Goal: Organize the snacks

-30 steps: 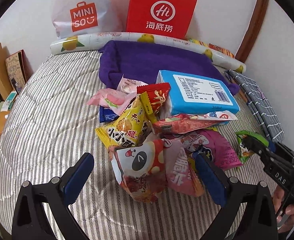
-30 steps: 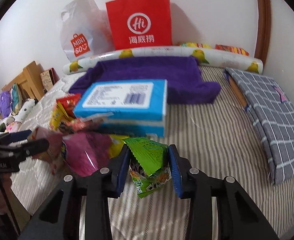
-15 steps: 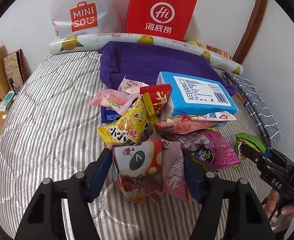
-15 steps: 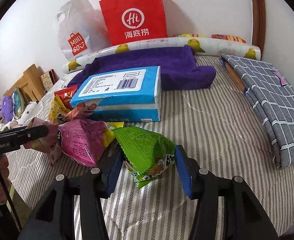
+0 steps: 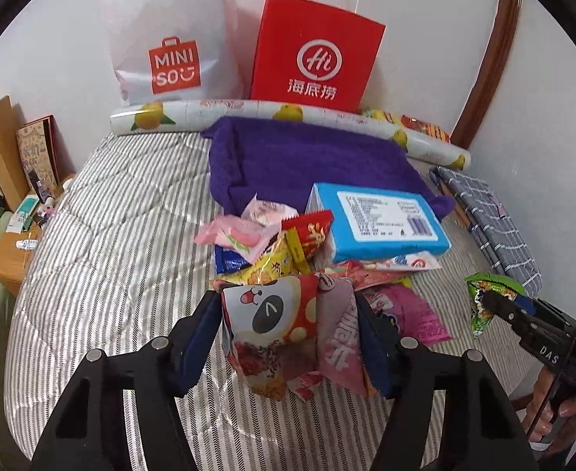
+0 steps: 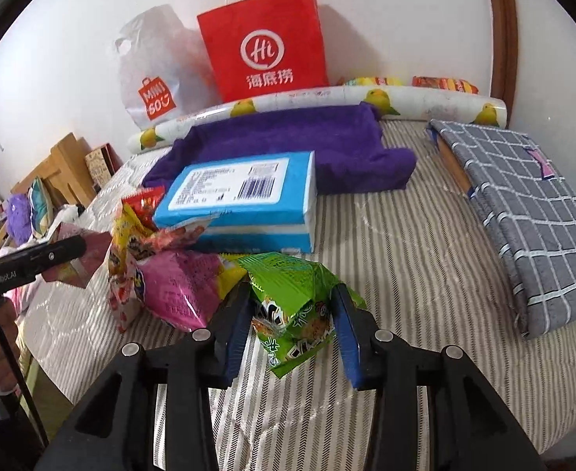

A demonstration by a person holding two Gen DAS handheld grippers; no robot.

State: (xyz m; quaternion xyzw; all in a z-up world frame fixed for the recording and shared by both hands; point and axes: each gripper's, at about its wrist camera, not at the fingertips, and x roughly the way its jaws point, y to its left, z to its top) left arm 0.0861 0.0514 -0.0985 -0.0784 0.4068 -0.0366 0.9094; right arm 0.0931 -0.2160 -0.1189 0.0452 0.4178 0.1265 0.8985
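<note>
Left claw [image 5: 290, 337]: clamped on the panda packet [image 5: 272, 329] and a pink packet [image 5: 341, 337] together, at the near edge of the snack pile [image 5: 288, 251].
Right claw [image 6: 288, 327]: closed on the green packet [image 6: 292, 302], just right of the pile.
Handling: the packets look light, soft and crinkly, probably slippery foil; contents may crush, so a gentle hold across the middle seems best.
Surface: a striped bed cover [image 5: 111, 255], soft and quilted, so things can sink or tilt.
Room: blue tissue box [image 6: 245, 196] behind the pile, purple towel [image 5: 307, 161] farther, red paper bag [image 5: 315, 51] at the far wall.
</note>
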